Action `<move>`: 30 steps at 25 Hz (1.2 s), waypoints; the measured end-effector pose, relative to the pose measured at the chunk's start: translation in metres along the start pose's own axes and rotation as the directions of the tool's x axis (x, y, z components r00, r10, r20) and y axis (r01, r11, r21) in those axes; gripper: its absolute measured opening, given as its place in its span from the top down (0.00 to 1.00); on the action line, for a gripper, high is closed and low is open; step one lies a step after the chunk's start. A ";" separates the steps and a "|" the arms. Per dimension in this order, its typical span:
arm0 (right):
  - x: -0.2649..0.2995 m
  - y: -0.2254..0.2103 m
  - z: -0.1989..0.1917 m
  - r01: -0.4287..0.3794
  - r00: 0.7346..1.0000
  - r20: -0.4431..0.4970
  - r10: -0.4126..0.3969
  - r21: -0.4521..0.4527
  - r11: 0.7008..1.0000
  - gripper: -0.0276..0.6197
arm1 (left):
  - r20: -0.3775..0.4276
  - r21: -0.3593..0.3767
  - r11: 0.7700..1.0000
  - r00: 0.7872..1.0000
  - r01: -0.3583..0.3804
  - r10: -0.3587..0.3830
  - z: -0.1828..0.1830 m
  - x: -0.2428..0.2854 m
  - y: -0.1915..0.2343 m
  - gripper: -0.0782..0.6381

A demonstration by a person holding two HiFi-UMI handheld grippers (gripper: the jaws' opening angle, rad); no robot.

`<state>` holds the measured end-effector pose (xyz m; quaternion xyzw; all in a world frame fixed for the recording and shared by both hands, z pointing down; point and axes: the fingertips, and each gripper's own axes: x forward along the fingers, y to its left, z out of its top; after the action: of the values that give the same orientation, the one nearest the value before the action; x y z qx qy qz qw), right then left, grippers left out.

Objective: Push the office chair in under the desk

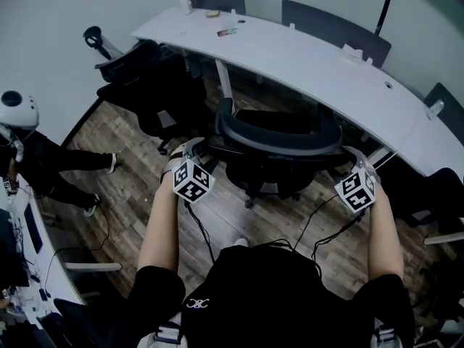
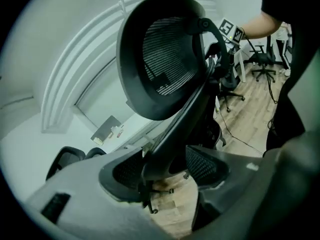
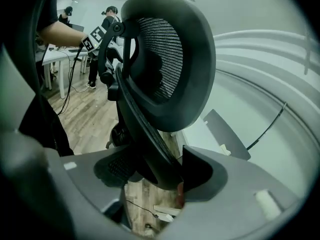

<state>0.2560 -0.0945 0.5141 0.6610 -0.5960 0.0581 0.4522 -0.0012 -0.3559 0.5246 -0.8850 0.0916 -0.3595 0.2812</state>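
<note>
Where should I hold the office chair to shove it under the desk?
Clamp the backrest frame at both sides, coming from behind, where the left tool and right tool sit: it is thin, fits the jaws, and faces away from the desk.

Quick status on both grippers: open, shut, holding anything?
left gripper: shut on the office chair, at its back frame.
right gripper: shut on the office chair, on the back frame's other side.

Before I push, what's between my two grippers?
The chair backrest spans it in the head view; left gripper and right gripper each grip one edge.
</note>
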 end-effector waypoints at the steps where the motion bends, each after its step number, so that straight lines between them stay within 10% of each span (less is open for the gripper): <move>1: 0.001 0.000 0.000 -0.005 1.000 -0.010 0.005 -0.008 1.000 0.50 | -0.015 0.020 1.000 1.000 -0.006 0.006 -0.004 0.005 0.003 0.50; 9: 0.011 -0.004 -0.002 0.039 0.998 -0.051 -0.044 -0.083 0.996 0.53 | -0.010 0.077 0.996 0.999 0.052 -0.051 -0.011 0.018 0.012 0.54; 30: 0.055 -0.023 0.019 0.111 0.975 -0.199 -0.094 0.076 0.991 0.52 | 0.077 0.122 0.978 0.981 0.169 -0.179 -0.007 0.094 0.085 0.54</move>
<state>0.2823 -0.1507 0.5245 0.7009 -0.5108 0.1248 0.4819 0.0656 -0.4635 0.5364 -0.8869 -0.0196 -0.3481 0.3031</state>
